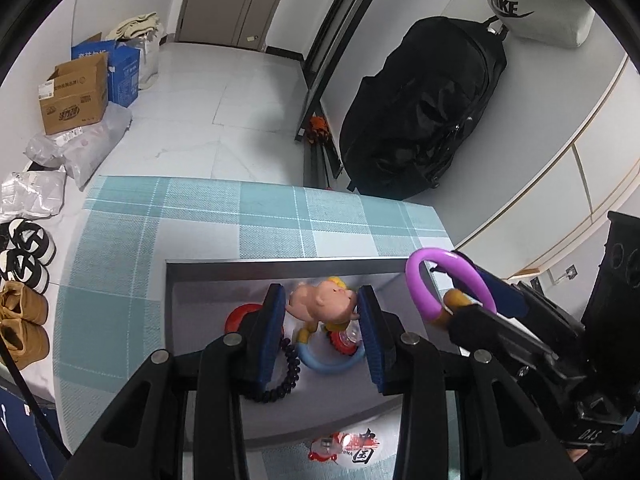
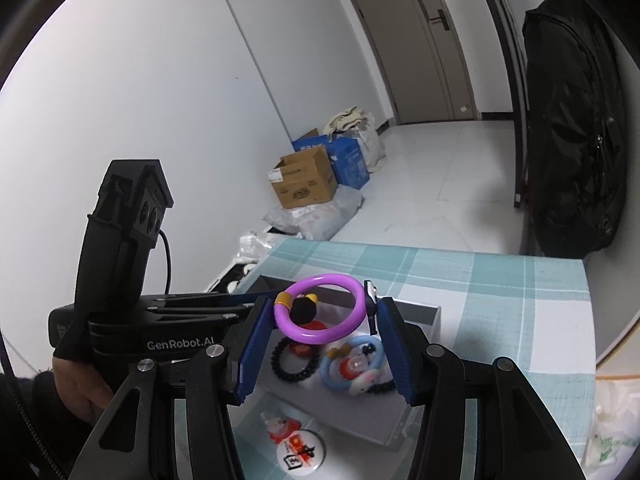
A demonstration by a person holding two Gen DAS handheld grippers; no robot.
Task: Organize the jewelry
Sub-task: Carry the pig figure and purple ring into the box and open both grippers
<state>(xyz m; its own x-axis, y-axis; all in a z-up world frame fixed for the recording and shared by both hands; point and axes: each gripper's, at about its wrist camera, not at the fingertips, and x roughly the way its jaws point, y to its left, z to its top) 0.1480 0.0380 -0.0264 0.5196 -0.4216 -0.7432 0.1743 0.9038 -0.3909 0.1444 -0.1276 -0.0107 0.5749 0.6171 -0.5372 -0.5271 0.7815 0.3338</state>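
Note:
A grey open box (image 1: 208, 276) stands on the checked tablecloth and holds a black bead bracelet (image 1: 286, 376), a blue ring (image 1: 320, 362), a red piece (image 1: 240, 316) and a pink figure charm (image 1: 320, 306). My left gripper (image 1: 322, 304) is open above the box, with the pink charm between its fingers. My right gripper (image 2: 320, 312) holds a purple bangle (image 2: 320, 310) with a gold clasp across its fingers, above the box (image 2: 434, 316). The bangle also shows in the left wrist view (image 1: 448, 284). A round badge (image 2: 300, 456) lies in front of the box.
The table (image 1: 120, 240) ends at the far side, above a white tiled floor. A black backpack (image 1: 420, 108) hangs at the right. Cardboard boxes (image 1: 74, 96), bags and shoes (image 1: 24, 252) lie on the floor at the left.

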